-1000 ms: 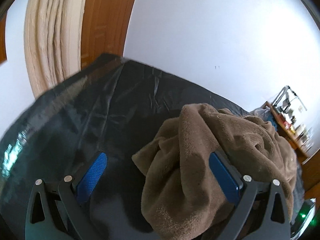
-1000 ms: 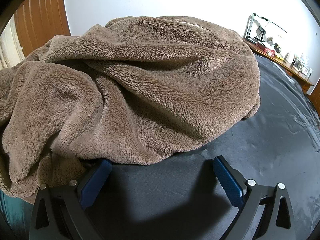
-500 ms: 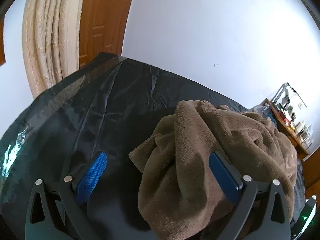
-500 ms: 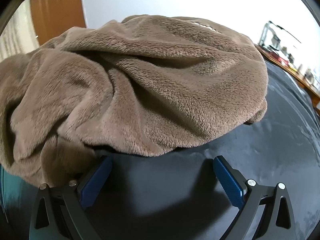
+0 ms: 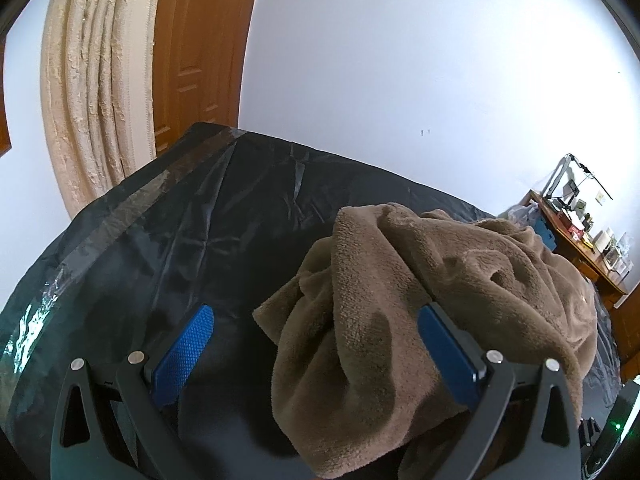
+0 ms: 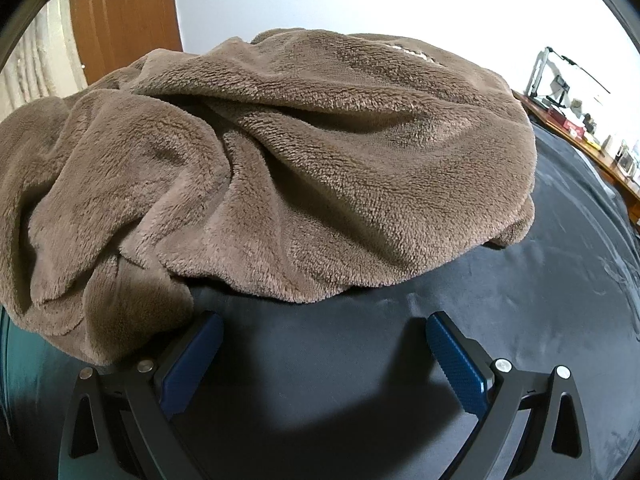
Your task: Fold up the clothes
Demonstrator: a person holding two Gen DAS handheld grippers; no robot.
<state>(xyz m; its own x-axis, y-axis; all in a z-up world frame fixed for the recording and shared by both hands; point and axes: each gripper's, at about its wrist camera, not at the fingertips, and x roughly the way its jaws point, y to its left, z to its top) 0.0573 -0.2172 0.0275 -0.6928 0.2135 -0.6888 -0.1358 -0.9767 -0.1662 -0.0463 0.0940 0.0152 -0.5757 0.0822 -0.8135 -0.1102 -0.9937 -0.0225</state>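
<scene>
A crumpled brown fleece garment (image 6: 280, 168) lies in a heap on a black sheet (image 6: 520, 320). In the left wrist view the brown fleece garment (image 5: 440, 300) drapes over the right side, its near fold hanging between the blue pads. My left gripper (image 5: 316, 320) is open, with the fabric lying against its right finger (image 5: 448, 356). My right gripper (image 6: 324, 328) is open just before the garment's near hem, and its left finger (image 6: 192, 356) sits under a hanging fold. Nothing is pinched by either gripper.
The black sheet (image 5: 180, 240) covers a bed-like surface with a taped edge at left. A cream curtain (image 5: 96, 80) and a wooden door (image 5: 200, 40) stand behind it. A wooden desk (image 5: 580, 248) with clutter sits far right against the white wall.
The left wrist view has drawn back a little, showing more wall and sheet. The right gripper has shifted right along the garment's hem; both stay open.
</scene>
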